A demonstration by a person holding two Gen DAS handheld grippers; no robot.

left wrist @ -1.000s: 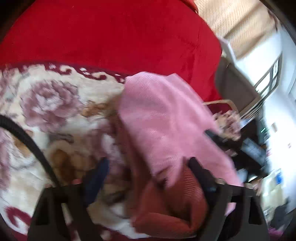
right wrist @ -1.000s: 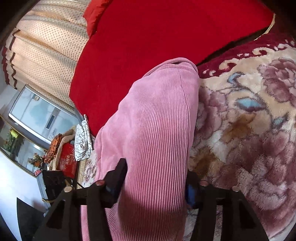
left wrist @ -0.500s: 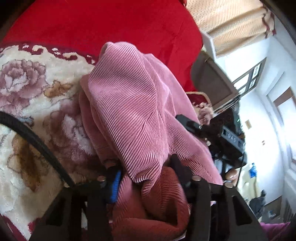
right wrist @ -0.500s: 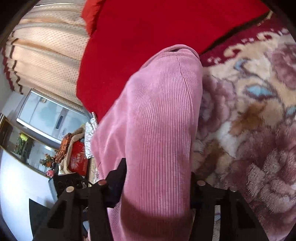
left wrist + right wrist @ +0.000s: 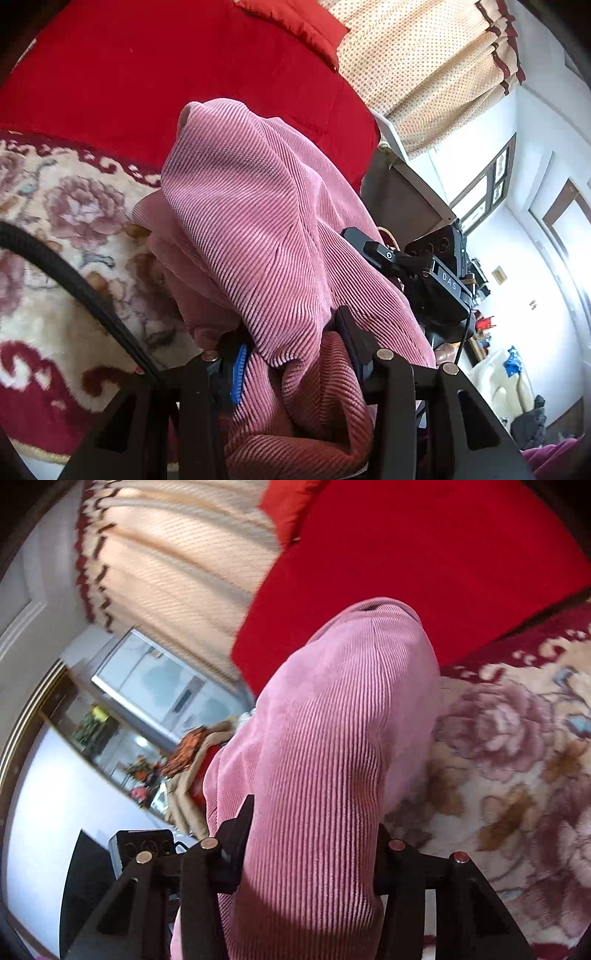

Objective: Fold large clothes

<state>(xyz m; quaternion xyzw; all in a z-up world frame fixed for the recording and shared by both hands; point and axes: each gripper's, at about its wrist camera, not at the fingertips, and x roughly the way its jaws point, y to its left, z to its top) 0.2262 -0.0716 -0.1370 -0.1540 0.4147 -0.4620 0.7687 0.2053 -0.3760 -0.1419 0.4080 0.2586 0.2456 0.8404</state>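
A pink corduroy garment [image 5: 258,236] hangs lifted above the floral blanket [image 5: 74,221]. My left gripper [image 5: 291,339] is shut on a bunched fold of it; the cloth drapes over both fingers. In the right wrist view the same garment [image 5: 332,738] rises in a tall ribbed column, and my right gripper [image 5: 314,834] is shut on it, the fingers pressed into the cloth on both sides. The right gripper body [image 5: 436,280] shows past the garment in the left wrist view. The garment's lower part is hidden.
A red bedspread [image 5: 166,74] covers the far side, with a red pillow [image 5: 295,26] at its edge. Dotted curtains [image 5: 424,62] hang behind. A black cable [image 5: 74,284] crosses the blanket at left. A cabinet with clutter [image 5: 147,757] stands beside the bed.
Both grippers have lifted the pink garment higher off the blanket. The left gripper closed on the bunched cloth, and the views have tilted up toward the curtains.
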